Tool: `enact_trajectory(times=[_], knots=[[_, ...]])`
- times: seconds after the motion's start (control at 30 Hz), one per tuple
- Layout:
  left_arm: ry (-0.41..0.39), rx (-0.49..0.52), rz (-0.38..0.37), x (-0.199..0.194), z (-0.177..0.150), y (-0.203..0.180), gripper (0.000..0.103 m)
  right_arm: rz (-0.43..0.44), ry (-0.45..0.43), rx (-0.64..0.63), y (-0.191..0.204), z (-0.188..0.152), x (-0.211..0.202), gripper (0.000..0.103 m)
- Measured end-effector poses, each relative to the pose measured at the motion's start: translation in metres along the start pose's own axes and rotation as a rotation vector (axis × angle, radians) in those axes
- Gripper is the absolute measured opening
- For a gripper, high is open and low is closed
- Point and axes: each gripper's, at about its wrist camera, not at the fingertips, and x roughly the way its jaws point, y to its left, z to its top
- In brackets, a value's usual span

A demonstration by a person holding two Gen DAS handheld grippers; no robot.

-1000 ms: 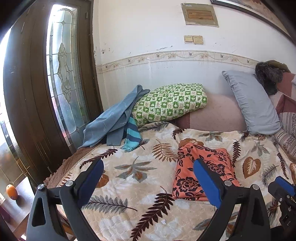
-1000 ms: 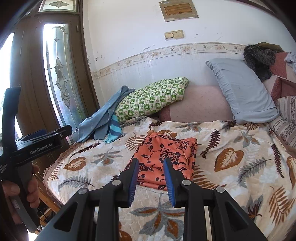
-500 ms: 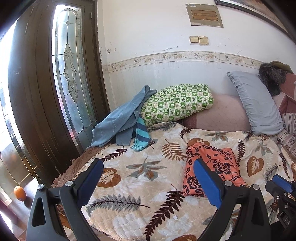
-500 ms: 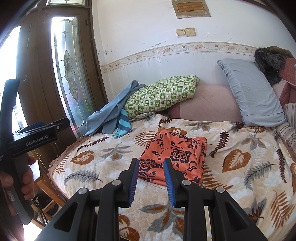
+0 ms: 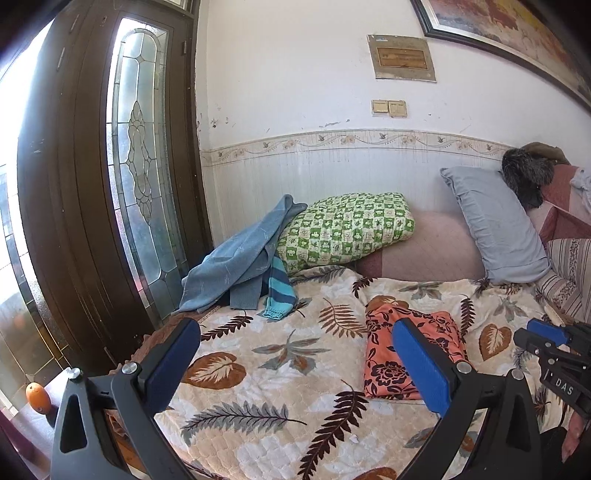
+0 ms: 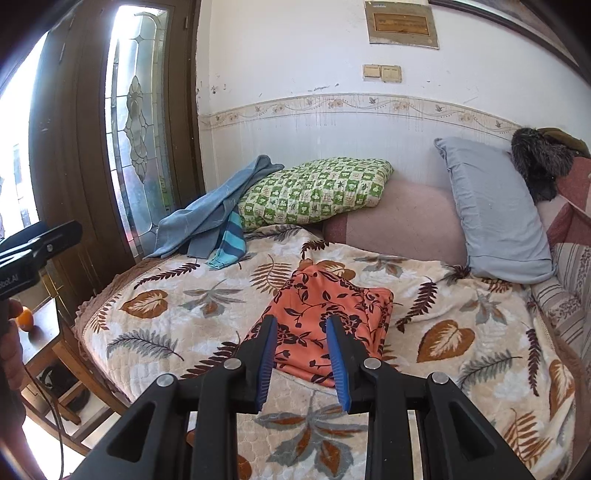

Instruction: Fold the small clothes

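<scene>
Orange floral garment (image 6: 325,325) folded on bed (image 6: 461,332), just ahead of right tongs (image 6: 301,354), part-open, empty; left tongs (image 5: 295,365) wide open, empty.

A home bedroom — bed (image 5: 280,369) with pillows (image 5: 347,229), stained-glass door (image 5: 140,177), framed picture (image 5: 498,26).

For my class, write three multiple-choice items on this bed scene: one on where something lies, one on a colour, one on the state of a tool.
1. Where does the blue garment lie?
A. draped over the green checked pillow's end
B. on the grey pillow
C. on the floor

2. What is the ground colour of the folded floral cloth?
A. green
B. orange
C. white

3. How is the left tool?
A. shut on cloth
B. open, holding nothing
C. out of view

Answers: 1 A, it hangs off that pillow's window-side end. 2 B, orange under dark flowers. 3 B, its blue pads stand wide apart over the bedspread.
</scene>
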Motion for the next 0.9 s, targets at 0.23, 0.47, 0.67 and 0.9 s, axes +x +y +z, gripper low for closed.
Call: enact_trajectory(times=[0.23,0.47,0.67,0.9], knots=[[0.046,-0.003,0.005,0.027,-0.013,0.026,0.103,0.046,0.005,-0.011,0.031,0.031,0.032,0.031],[0.090,0.011,0.081,0.052,-0.020,0.054,0.103,0.147,0.039,0.000,0.074,0.045,0.089,0.031],[0.109,0.015,0.142,0.052,-0.015,0.063,0.103,0.240,0.041,0.012,0.098,0.043,0.110,0.031],[0.109,-0.033,0.092,0.039,-0.005,0.033,0.103,0.215,-0.007,-0.044,0.074,0.020,0.084,0.031]])
